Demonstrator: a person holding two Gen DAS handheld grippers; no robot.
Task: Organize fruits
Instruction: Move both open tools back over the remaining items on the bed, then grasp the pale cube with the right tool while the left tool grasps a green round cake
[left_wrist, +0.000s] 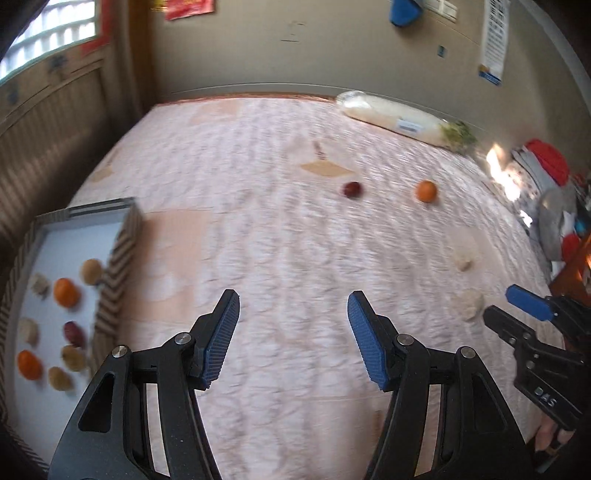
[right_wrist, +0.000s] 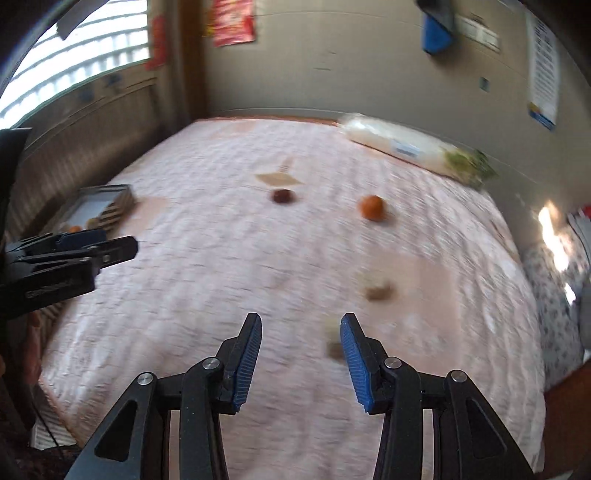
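Observation:
A striped-walled tray (left_wrist: 120, 254) at the left of the pink quilt holds two oranges (left_wrist: 66, 292), a dark red fruit (left_wrist: 74, 332) and several beige fruits. Loose on the quilt lie a dark red fruit (left_wrist: 352, 189), an orange (left_wrist: 426, 191) and two beige fruits (left_wrist: 463, 261) (left_wrist: 471, 303). My left gripper (left_wrist: 293, 295) is open over bare quilt, to the right of the tray. My right gripper (right_wrist: 301, 318) is open and holds nothing; a blurred beige fruit (right_wrist: 334, 339) lies just beside its right finger. The views are blurred by motion.
A long plastic-wrapped vegetable (left_wrist: 399, 120) lies along the far wall. A heap of clothes and bags (left_wrist: 546, 166) borders the quilt on the right. A wooden panelled wall under a window (left_wrist: 48, 33) runs along the left side.

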